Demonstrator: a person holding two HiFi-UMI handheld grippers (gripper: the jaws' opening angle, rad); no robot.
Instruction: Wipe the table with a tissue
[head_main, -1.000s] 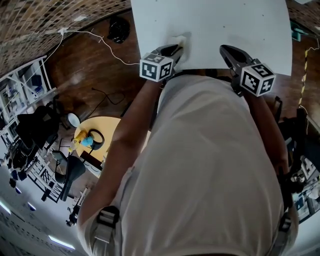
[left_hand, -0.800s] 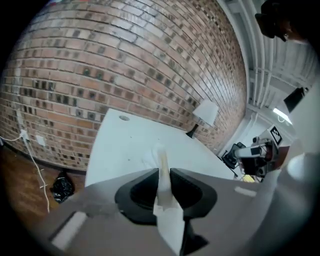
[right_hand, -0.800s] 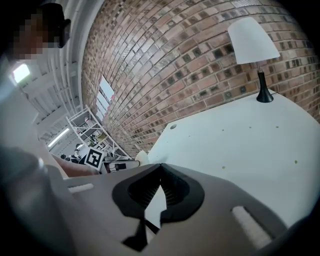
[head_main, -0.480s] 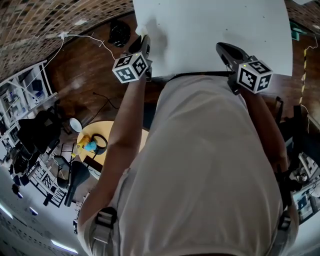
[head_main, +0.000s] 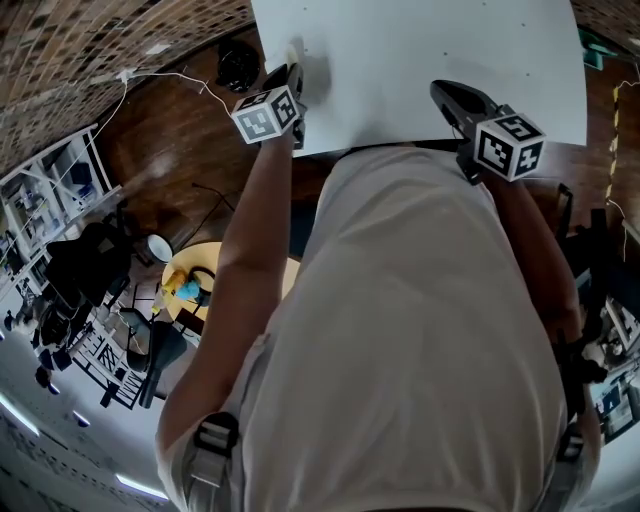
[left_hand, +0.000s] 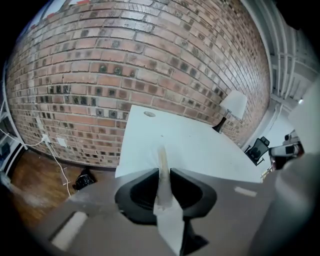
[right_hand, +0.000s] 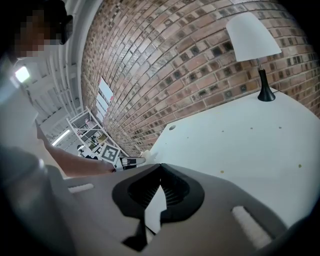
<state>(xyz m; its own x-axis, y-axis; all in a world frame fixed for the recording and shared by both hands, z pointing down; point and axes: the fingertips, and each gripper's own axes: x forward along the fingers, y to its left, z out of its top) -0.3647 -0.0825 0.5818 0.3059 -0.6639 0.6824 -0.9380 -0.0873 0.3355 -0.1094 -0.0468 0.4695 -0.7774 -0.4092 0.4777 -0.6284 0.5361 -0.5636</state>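
Left hand-held gripper (left_hand: 161, 169) clenched on a white tissue (left_hand: 169, 220), which is pinched edge-on between the jaws. Tissue sits at the left edge of the white table (head_main: 420, 60), by the near-left corner; contact with the surface unclear. Right hand-held gripper (right_hand: 160, 166) over the near edge, right of centre, jaw tips together, nothing between them. White lamp (right_hand: 252, 37) at far right of table.

The white bench (head_main: 430, 60) offers a broad open top ahead of the left gripper (head_main: 297, 85) at its left edge and the right gripper (head_main: 445, 95) at its near edge. A lamp (right_hand: 256, 45) stands at the far corner, and the brick wall (left_hand: 125, 60) rises close behind.
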